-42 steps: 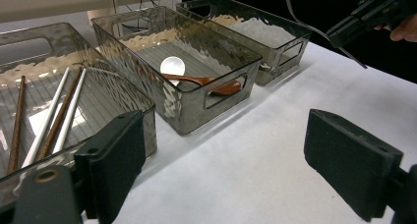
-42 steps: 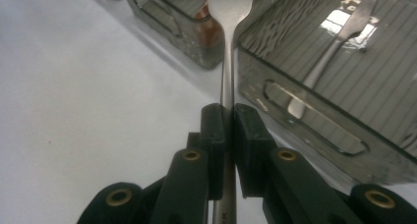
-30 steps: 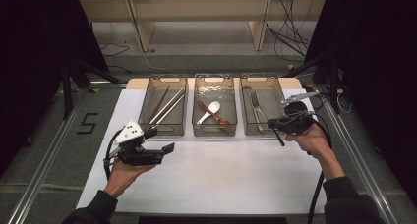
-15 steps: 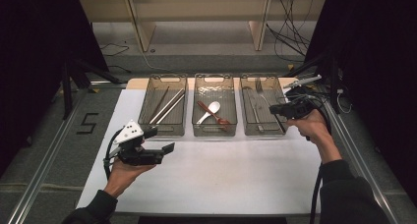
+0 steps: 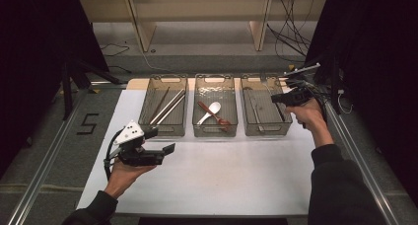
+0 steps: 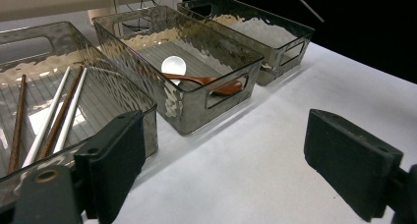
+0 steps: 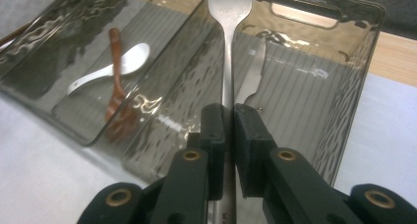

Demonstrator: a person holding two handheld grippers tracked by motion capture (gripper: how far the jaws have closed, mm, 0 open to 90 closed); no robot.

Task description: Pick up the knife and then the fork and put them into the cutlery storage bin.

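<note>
1. Since a second ago the right tool [image 5: 276, 97] has moved from the bench edge at the right of the high view up and leftward, and now hangs over the right-hand tray [image 5: 266, 131], near its upper right corner. The left tool [image 5: 167, 148] has kept its place at lower left, over the white bench [image 5: 236, 175].

2. The right tool's jaws are pinched nearly together on the handle of a metal fork [image 7: 228, 52], as the right gripper view shows; the grip looks the same as before.

3. The shift suggests the fork is being carried to this tray, which already holds steel cutlery [image 7: 252, 79]. The drop is not yet made.

4. The fork's long axis runs straight along the tool's line, from the bottom centre of the right gripper view to the top. Its head end points away from the hand, toward the upper edge, where the handle widens; the tines are cut off by the frame.

5. In that view the fork lies above the divide between the middle tray [image 7: 162, 62] and the right-hand tray, so it still needs to come further over the latter.

6. The left tool stands wide open and empty, facing the left tray with its chopsticks [image 6: 54, 116].

7. The middle tray holds a white spoon [image 5: 211, 111] and a brown wooden spoon [image 5: 215, 116].
</note>
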